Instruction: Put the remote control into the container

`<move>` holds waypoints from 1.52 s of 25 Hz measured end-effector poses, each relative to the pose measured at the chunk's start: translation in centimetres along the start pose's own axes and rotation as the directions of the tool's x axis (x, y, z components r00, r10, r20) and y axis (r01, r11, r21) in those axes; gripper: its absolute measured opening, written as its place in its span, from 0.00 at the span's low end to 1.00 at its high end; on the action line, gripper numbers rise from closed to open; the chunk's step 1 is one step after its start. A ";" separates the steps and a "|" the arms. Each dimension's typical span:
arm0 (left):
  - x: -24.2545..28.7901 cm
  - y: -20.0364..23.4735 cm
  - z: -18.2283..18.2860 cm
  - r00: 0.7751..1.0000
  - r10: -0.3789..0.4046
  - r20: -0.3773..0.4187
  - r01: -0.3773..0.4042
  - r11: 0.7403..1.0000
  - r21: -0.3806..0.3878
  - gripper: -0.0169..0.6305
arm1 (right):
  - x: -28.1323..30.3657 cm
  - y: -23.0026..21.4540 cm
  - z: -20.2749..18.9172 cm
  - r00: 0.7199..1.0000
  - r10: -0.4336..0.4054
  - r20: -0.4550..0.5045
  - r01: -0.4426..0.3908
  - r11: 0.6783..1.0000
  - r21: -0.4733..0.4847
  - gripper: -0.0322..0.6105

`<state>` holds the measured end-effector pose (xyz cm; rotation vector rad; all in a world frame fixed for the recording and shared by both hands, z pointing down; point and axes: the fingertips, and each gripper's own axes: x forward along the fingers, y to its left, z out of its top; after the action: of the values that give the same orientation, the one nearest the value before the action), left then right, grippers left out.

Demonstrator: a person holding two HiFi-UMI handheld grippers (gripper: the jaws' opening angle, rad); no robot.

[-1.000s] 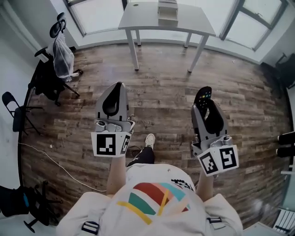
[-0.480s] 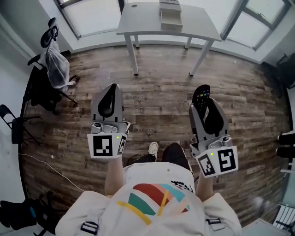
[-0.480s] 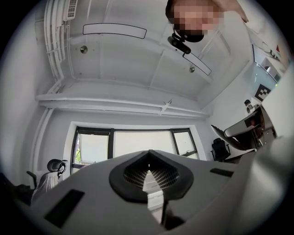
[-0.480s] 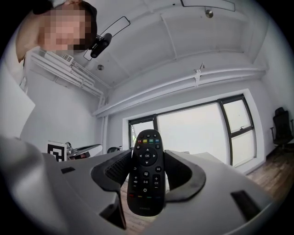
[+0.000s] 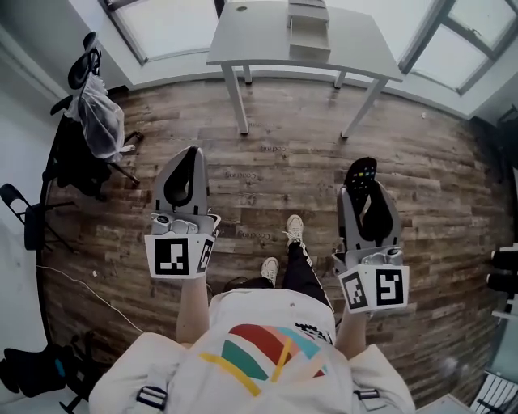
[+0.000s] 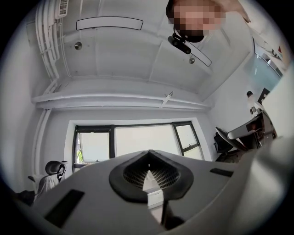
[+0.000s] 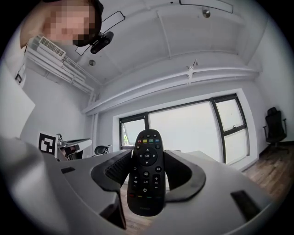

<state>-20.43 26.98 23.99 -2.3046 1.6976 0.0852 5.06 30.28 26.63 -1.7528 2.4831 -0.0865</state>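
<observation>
White tabletop point(image 5: 259, 36) straight ahead carries a pale box container point(image 5: 309, 36). Right claw point(image 5: 362, 192) clamps a slim black remote control point(image 5: 358, 171), lengthwise toward it; left claw point(image 5: 190, 162) closed, empty.

Floor point(image 5: 267, 162): wood plank, carries everything I can see.
Table point(image 5: 259, 40): pale, four legs, stands at floor's far edge.
Container point(image 5: 309, 31): pale, boxy, sits on tabletop about mid-width, front close to table's near edge.
Small dark ring point(image 5: 240, 10): near table's far left corner; I cannot identify it.
Office chair point(image 5: 81, 154): stands at floor's left edge.
Folding chair point(image 5: 28, 214): just beside it, nearer me.
Thin cable point(image 5: 97, 293): trails across floor's near left part.
Dark gear point(image 5: 32, 368): at near left corner, unidentified.
</observation>
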 end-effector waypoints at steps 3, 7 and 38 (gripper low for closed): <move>3.1 0.0 -1.1 1.000 0.019 -0.021 -0.019 1.000 0.002 0.04 | 2.4 -2.7 -0.1 1.000 -0.015 -0.005 0.015 1.000 0.002 0.41; 7.6 -1.3 -3.1 0.999 0.005 -0.043 -0.006 1.000 -0.018 0.04 | 5.8 -6.0 -1.1 0.998 -0.021 -0.059 0.021 1.000 -0.009 0.41; 30.7 -1.8 -6.4 0.999 0.038 0.023 -0.038 0.999 -0.039 0.04 | 26.7 -15.3 -0.5 0.991 0.121 -0.062 -0.124 0.991 -0.052 0.41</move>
<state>-10.02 -2.60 24.02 -2.2901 1.7433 0.1537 10.41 -0.03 27.41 -1.6352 2.6531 -0.0606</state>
